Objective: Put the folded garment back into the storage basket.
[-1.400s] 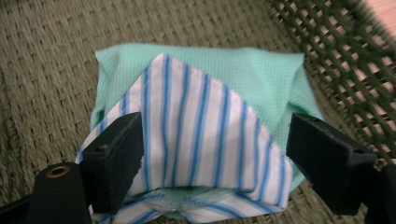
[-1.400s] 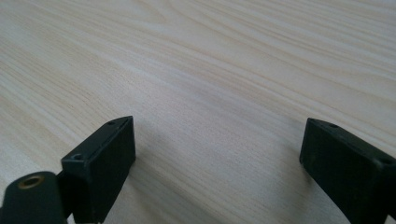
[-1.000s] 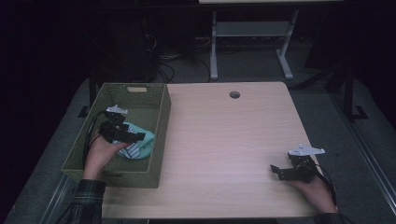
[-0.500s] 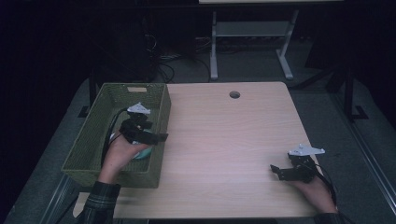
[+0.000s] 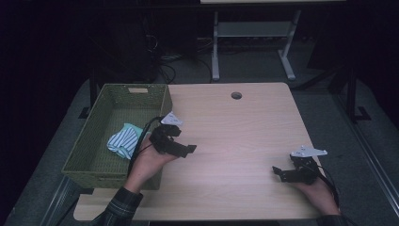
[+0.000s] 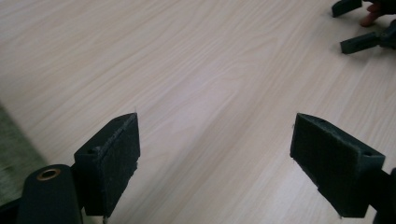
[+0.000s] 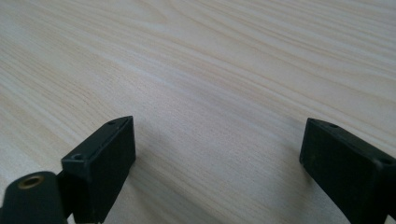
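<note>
Pale wood table [image 5: 235, 141], dim, perhaps carpeted room.

The left hand [image 5: 146, 162] covers part of the basket's [image 5: 89, 141] near-right wall, and the striped cloth [image 5: 123, 141] is too bunched up to identify.

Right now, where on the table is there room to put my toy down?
The big bare patch of table lies between the left tongs and the right tongs, stretching back to the round hole. It is crowded at the left, where the green basket holds a striped cloth.
</note>
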The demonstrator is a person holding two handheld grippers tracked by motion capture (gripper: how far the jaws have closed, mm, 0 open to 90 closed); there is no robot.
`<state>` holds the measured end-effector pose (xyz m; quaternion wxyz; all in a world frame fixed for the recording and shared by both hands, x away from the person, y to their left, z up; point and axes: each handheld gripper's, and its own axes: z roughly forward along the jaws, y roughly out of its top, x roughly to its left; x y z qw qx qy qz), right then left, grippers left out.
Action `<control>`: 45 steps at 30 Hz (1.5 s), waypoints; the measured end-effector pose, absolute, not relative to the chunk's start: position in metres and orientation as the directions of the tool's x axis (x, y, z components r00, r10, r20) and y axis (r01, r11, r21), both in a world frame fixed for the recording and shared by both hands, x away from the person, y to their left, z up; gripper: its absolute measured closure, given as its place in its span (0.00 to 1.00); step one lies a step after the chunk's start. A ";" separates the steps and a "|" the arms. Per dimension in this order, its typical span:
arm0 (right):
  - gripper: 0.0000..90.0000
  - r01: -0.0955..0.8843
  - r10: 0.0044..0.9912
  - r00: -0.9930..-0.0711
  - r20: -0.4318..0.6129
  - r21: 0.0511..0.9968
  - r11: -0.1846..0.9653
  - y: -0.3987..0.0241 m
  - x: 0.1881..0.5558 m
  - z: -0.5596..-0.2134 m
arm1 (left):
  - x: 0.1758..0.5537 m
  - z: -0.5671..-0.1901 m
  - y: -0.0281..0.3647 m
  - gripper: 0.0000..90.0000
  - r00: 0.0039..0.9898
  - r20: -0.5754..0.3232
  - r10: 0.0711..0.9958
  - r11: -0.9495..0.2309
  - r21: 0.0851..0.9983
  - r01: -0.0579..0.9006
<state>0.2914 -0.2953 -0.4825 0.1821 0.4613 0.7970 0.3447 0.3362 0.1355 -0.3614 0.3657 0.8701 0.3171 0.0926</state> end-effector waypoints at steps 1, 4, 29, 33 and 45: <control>0.11 0.609 0.860 -0.509 0.026 0.718 0.338 -0.295 0.291 -0.483 | 0.334 -0.363 0.131 0.17 0.786 -0.069 0.615 -0.529 0.703 0.475; 0.11 0.609 0.860 -0.510 0.027 0.717 0.338 -0.295 0.291 -0.482 | 0.331 -0.368 0.119 0.17 0.801 -0.058 0.595 -0.551 0.696 0.460; 0.11 0.608 0.858 -0.512 0.027 0.718 0.340 -0.295 0.291 -0.482 | 0.324 -0.456 0.076 0.15 0.840 -0.009 0.542 -0.653 0.624 0.428; 0.11 0.608 0.858 -0.513 0.028 0.718 0.340 -0.295 0.291 -0.482 | 0.324 -0.464 0.076 0.15 0.831 0.000 0.556 -0.651 0.621 0.435; 0.11 0.608 0.858 -0.513 0.029 0.717 0.340 -0.295 0.291 -0.482 | 0.323 -0.469 0.079 0.14 0.830 0.000 0.557 -0.639 0.638 0.429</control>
